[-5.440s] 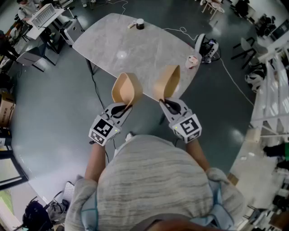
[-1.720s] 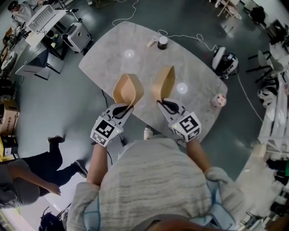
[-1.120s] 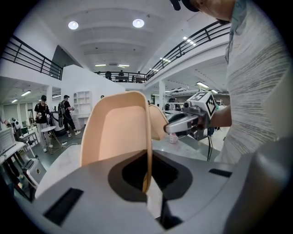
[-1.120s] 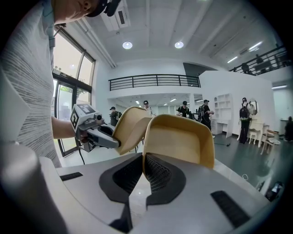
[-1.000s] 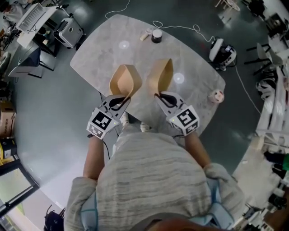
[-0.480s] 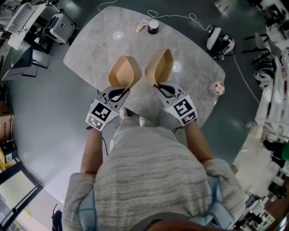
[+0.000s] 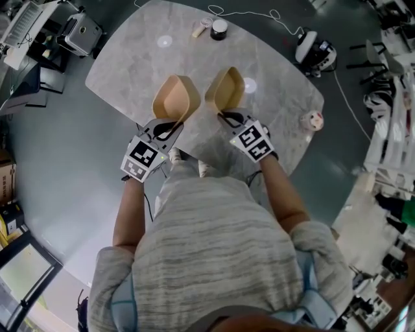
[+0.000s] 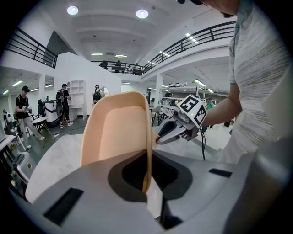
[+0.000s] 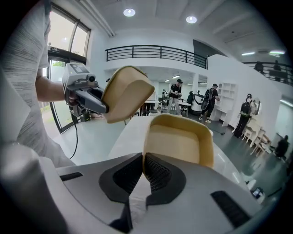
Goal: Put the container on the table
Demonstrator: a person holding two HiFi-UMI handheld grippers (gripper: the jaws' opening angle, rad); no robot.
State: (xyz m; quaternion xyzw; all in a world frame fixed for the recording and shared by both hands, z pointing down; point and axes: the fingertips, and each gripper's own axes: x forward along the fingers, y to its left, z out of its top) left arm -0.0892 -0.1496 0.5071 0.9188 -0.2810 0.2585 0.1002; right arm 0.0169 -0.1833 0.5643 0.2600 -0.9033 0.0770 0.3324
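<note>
I hold two tan plastic containers above the near edge of a grey marble table point(image 7: 139, 61). My left gripper point(image 7: 167, 128) is shut on the rim of the left container point(image 7: 174, 97), which stands tilted on edge in the left gripper view point(image 8: 116, 132). My right gripper point(image 7: 228, 117) is shut on the rim of the right container point(image 7: 225, 87); in the right gripper view this container point(image 9: 181, 139) opens upward over the table point(image 9: 130, 132). The left gripper point(image 9: 98, 104) with its container point(image 9: 126, 93) shows at the left there.
A black-and-white round jar point(image 7: 219, 29) and a small pale object point(image 7: 201, 27) sit at the table's far edge beside a white cable point(image 7: 243, 13). A small pink thing point(image 7: 312, 120) lies at the right corner. Desks, chairs and people stand around on the grey floor.
I have walked up to the table; both containers have come from beyond its edge to over its near part. The right container has tipped from edge-on to opening upward.
</note>
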